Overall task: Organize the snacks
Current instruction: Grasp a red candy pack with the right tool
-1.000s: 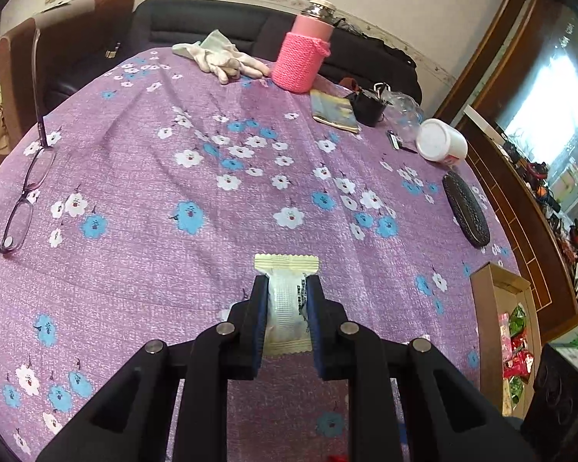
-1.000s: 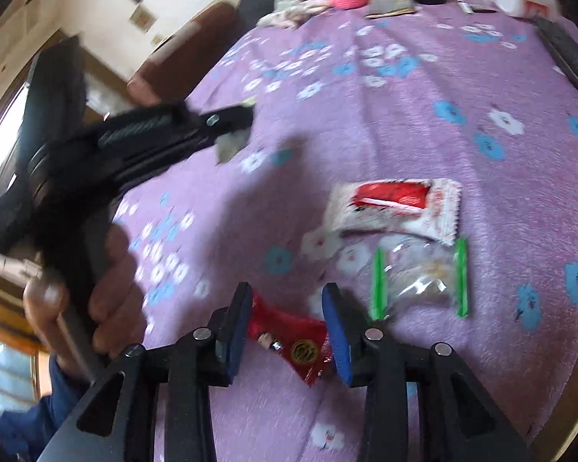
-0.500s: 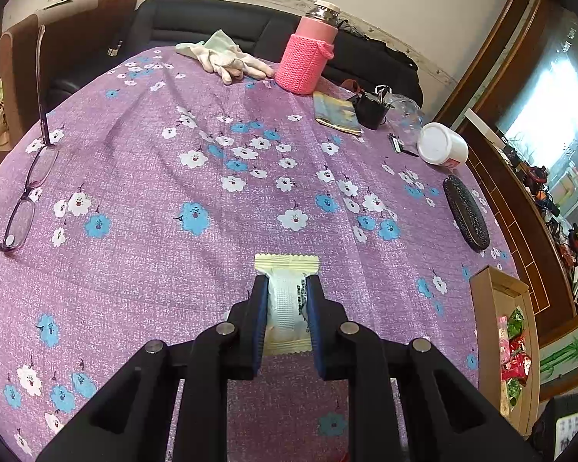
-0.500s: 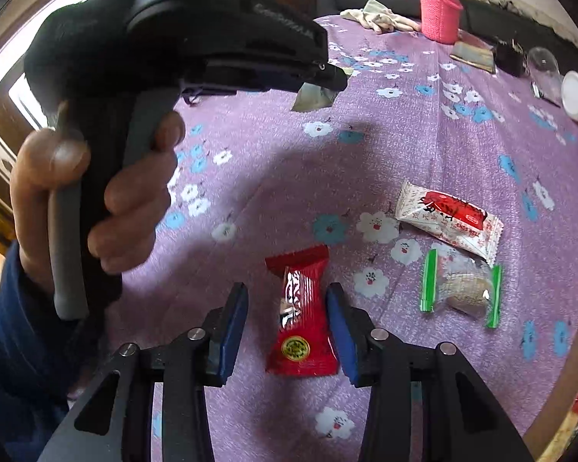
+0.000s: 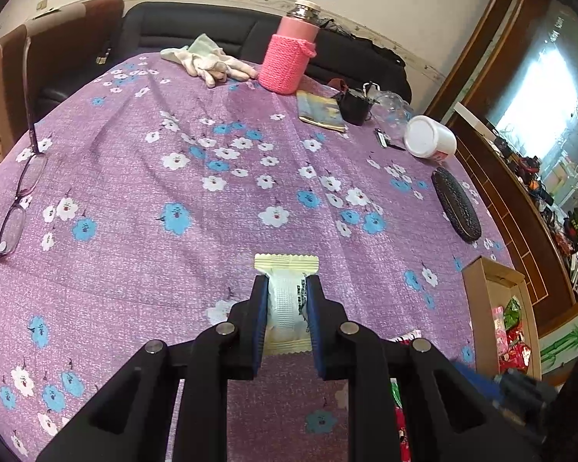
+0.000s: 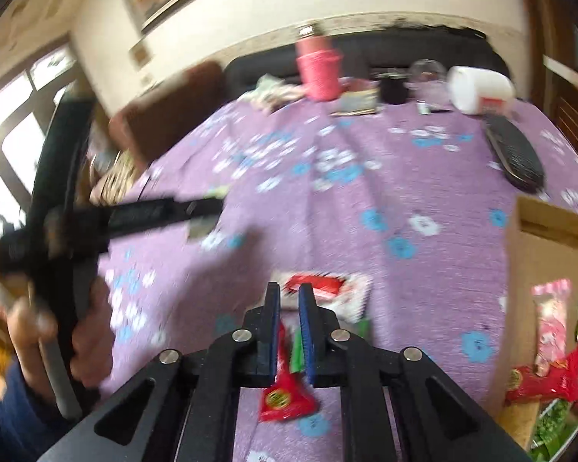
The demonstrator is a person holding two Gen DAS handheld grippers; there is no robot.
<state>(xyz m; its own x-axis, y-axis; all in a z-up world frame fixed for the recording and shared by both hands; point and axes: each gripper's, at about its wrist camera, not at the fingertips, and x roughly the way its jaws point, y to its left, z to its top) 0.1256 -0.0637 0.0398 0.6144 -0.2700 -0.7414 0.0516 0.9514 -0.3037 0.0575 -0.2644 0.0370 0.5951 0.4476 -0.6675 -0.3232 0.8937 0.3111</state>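
Left claw [image 5: 287,310] grips a pale snack packet [image 5: 287,300], right claw [image 6: 289,331] pinches a red packet [image 6: 285,392] above the purple floral surface [image 5: 173,192].

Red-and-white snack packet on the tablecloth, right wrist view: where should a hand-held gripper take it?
Probably mid-body, across its narrow width, coming down from above: the red-and-white packet lies flat on the tablecloth, long side across the view. Blur hides finer detail.

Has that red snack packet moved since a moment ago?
Yes. The red packet lay flat on the purple tablecloth; now the right gripper has shut on it and lifted it off the cloth.
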